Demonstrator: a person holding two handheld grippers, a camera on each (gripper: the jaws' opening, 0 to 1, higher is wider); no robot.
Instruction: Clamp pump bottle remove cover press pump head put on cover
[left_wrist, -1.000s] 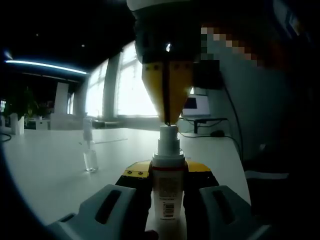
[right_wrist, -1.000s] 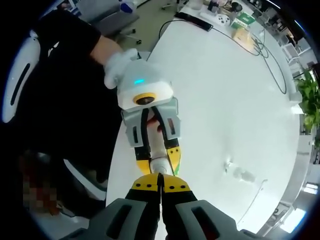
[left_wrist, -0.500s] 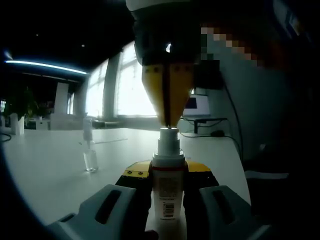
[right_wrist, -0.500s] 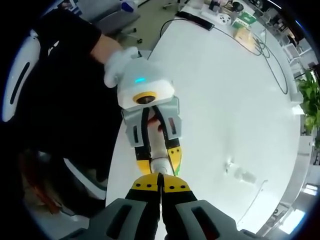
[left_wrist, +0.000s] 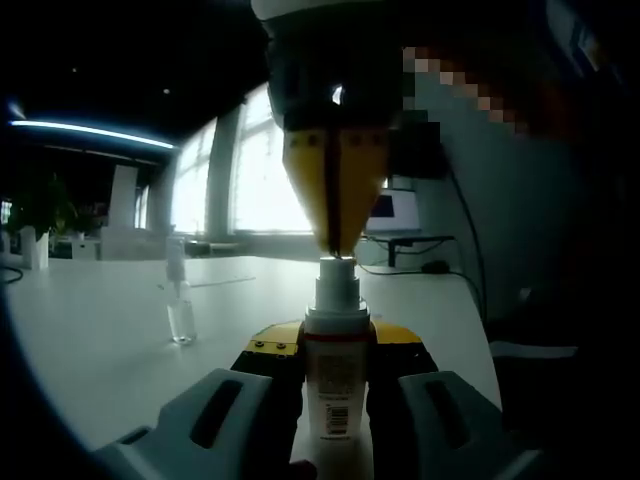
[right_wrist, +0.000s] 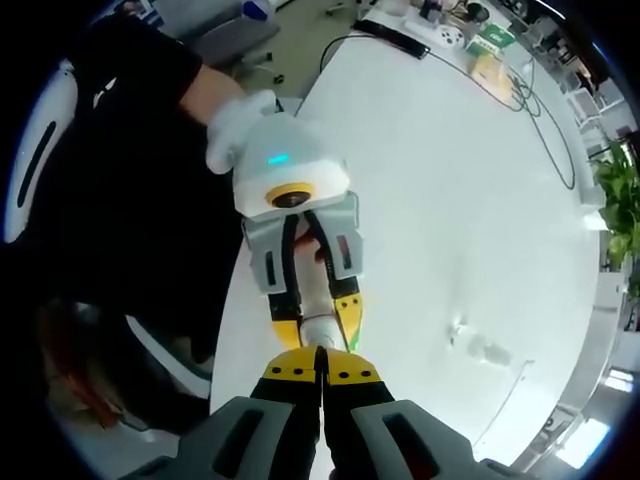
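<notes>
Left gripper (left_wrist: 337, 350) clamps the pump bottle (left_wrist: 335, 375) near the table (right_wrist: 450, 200) edge; right gripper (right_wrist: 320, 372), jaws together, tops its pump.

Looks like an office: a long white table (right_wrist: 450, 200) strewn with black cables (right_wrist: 540, 100), a monitor (left_wrist: 393, 212) set by big bright windows (left_wrist: 270, 180).

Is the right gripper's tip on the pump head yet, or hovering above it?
Touching. In the left gripper view the right gripper, jaws shut, comes down with its yellow tip meeting the top of the pump head, no gap between them. The left gripper clamps the pump bottle.
</notes>
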